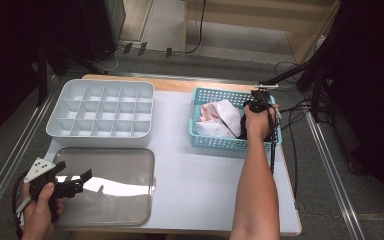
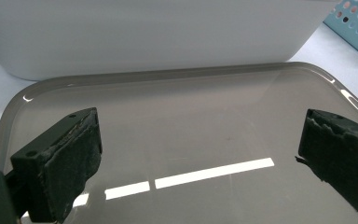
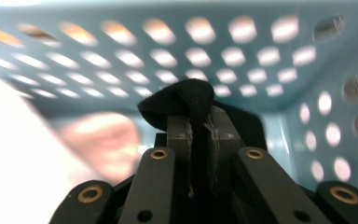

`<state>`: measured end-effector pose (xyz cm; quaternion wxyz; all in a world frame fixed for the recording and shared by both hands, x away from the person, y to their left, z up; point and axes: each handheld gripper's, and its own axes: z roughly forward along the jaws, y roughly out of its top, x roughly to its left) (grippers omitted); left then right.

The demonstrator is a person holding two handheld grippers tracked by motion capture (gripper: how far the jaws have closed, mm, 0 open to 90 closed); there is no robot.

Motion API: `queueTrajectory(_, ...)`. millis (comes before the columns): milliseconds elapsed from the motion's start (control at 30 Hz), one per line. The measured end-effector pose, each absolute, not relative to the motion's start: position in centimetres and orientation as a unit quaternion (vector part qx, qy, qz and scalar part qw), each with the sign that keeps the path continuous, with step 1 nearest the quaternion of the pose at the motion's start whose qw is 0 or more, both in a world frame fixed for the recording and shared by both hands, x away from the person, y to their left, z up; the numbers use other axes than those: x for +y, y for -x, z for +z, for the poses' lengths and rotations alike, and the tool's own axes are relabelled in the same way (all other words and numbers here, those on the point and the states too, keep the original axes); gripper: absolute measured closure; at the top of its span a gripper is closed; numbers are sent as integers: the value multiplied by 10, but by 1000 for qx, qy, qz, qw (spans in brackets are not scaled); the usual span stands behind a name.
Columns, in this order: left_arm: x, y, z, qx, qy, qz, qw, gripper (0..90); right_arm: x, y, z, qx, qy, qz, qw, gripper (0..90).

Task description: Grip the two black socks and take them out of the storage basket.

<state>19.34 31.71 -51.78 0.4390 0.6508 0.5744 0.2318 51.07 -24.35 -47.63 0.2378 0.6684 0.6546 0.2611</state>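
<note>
Black cloth [image 3: 179, 105], a small soft piece of fabric, sits pinched between the jaws of the right gripper [image 3: 199, 126] down inside the teal basket [image 1: 215, 142], at its right end beside a bundle of white and pink cloths [image 1: 220, 118]. It looks light and limp: it should fold, drape and trail when lifted, and it will not break or slip much against the rough pads. A fold or bunched edge is the sensible place to take it, which is how it is caught now, with a rounded hump of fabric bulging above the jaw tips.

Going left to right across the table in the high view: the left hand [image 1: 40, 202] rests at the near left corner, holding the left gripper [image 1: 75, 181] level and pointing over the shiny metal tray [image 1: 130, 210]. Its jaws stand wide apart with nothing between them, as the left gripper view confirms. Behind the tray lies the white divided organiser [image 1: 100, 115], its compartments bare. To the right, the teal basket stands on the white table mat [image 1: 205, 185]. The right forearm [image 1: 255, 190] stretches forward from the near edge, the hand bent down at the wrist so the right gripper dips steeply into the basket, jaws nearly together on the fabric.
</note>
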Motion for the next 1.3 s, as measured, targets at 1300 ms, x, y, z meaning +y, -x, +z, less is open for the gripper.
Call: queueTrajectory(1300, 313, -193, -518, 569, -654, 241, 436, 0, -199, -367, -385, 640, -480, 516, 305, 833)
